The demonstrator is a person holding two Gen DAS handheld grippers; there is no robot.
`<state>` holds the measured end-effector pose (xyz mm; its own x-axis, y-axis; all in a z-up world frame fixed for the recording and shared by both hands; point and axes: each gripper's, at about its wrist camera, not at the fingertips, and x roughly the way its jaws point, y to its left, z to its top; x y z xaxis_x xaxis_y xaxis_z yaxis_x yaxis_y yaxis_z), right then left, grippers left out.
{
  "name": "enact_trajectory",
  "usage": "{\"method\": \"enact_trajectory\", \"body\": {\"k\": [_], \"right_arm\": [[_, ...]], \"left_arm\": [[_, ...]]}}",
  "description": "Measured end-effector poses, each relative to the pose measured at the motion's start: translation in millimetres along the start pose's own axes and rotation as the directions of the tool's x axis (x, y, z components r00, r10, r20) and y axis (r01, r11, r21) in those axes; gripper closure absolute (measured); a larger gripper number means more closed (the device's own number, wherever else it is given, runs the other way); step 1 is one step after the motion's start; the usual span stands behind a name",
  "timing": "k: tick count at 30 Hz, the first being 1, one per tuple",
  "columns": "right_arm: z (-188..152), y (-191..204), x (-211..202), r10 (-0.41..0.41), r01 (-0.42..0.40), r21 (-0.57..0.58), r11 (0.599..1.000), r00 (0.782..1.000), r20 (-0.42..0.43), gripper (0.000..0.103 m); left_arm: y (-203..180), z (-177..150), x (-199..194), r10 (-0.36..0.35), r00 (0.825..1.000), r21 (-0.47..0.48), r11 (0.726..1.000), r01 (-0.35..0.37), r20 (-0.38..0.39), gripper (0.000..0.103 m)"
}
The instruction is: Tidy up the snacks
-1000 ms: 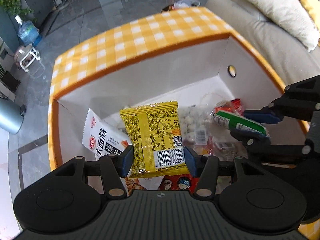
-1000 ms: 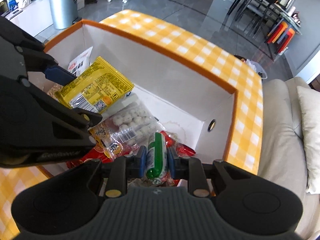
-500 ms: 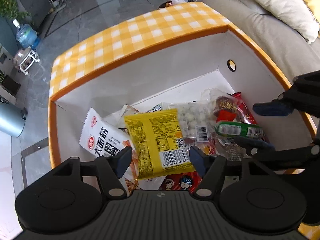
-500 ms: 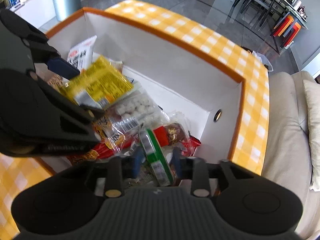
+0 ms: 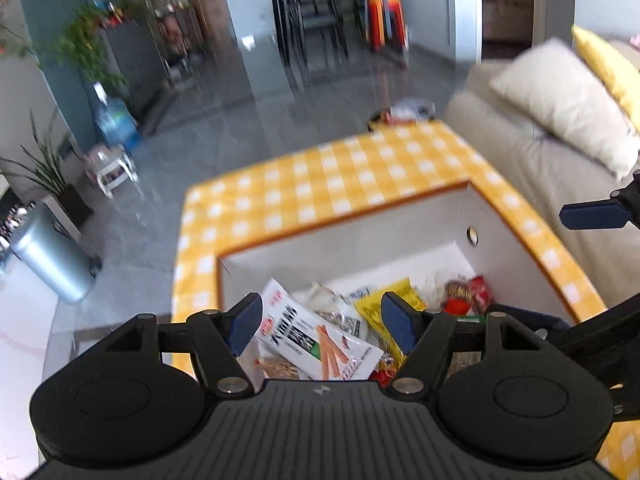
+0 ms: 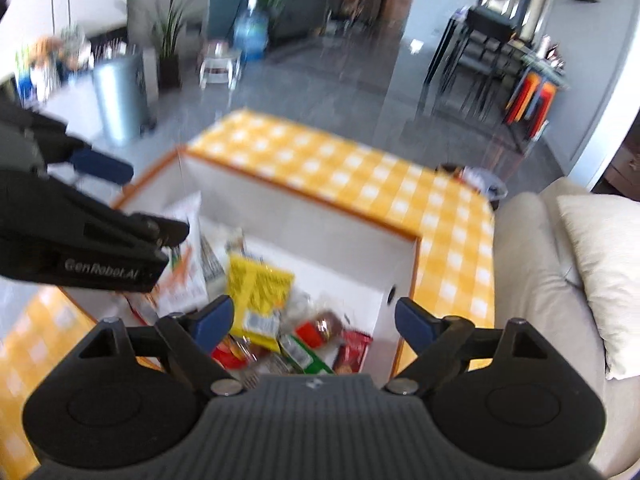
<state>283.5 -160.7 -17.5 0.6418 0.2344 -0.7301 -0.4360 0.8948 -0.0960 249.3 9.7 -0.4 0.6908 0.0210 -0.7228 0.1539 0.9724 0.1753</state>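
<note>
From my left wrist camera I look across a grey tiled floor [image 5: 280, 128] toward a dining set, with a beige sofa [image 5: 532, 168] on the right and a steel bin [image 5: 56, 264] on the left; below me sits the storage box [image 5: 320, 196], its yellow check lid flaps folded outward so the white inside is open from above. My left gripper [image 5: 322, 322] hangs over the near edge with its fingers spread and nothing between them, which I judge fits a drop just made. In the box lie a white noodle-snack packet [image 5: 316, 336], a yellow packet [image 5: 384, 304] beside it and a red packet [image 5: 468, 294] toward the far right corner. From my right wrist camera I see the same room, blurred, and the same box [image 6: 340, 176] from the other side. My right gripper [image 6: 314, 322] is opening, its fingers wide with no snack between them. Under it the yellow packet [image 6: 258, 300] rests on the heap, a green-wrapped stick [image 6: 300, 354] lies just beside a red packet [image 6: 354, 350], and the white packet [image 6: 188, 264] leans at the left wall. The snacks are all in the box, loosely piled.
</note>
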Motion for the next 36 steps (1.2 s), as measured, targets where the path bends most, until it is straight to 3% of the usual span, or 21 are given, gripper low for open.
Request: {"method": "enact_trajectory", "body": {"k": [7, 12, 22, 29, 36], "right_arm": [[-7.4, 16.9, -68.2, -0.066, 0.064, 0.016, 0.998, 0.980, 0.190, 0.006], [-27.5, 26.7, -116.1, -0.095, 0.080, 0.062, 0.995, 0.947, 0.306, 0.004], [-90.0, 48.0, -164.9, -0.154, 0.104, 0.149, 0.983, 0.913, 0.377, 0.004], [-120.2, 57.9, -180.3, -0.202, 0.138, 0.187, 0.973, 0.899, 0.389, 0.004], [-141.1, 65.2, -175.8, -0.228, 0.169, 0.175, 0.970, 0.885, 0.407, 0.004]], "left_arm": [[7.5, -12.1, -57.6, 0.074, 0.985, -0.034, 0.997, -0.069, 0.158, 0.016], [2.7, -35.3, -93.5, 0.149, 0.947, -0.027, 0.989, -0.147, 0.285, 0.013], [-17.3, -85.9, -130.0, 0.188, 0.910, -0.087, 0.982, -0.168, 0.368, 0.011], [-26.6, -111.7, -133.7, 0.174, 0.925, -0.130, 0.982, -0.138, 0.337, 0.009], [-28.7, -131.2, -125.3, 0.117, 0.954, -0.175, 0.982, -0.070, 0.276, 0.006]]}}
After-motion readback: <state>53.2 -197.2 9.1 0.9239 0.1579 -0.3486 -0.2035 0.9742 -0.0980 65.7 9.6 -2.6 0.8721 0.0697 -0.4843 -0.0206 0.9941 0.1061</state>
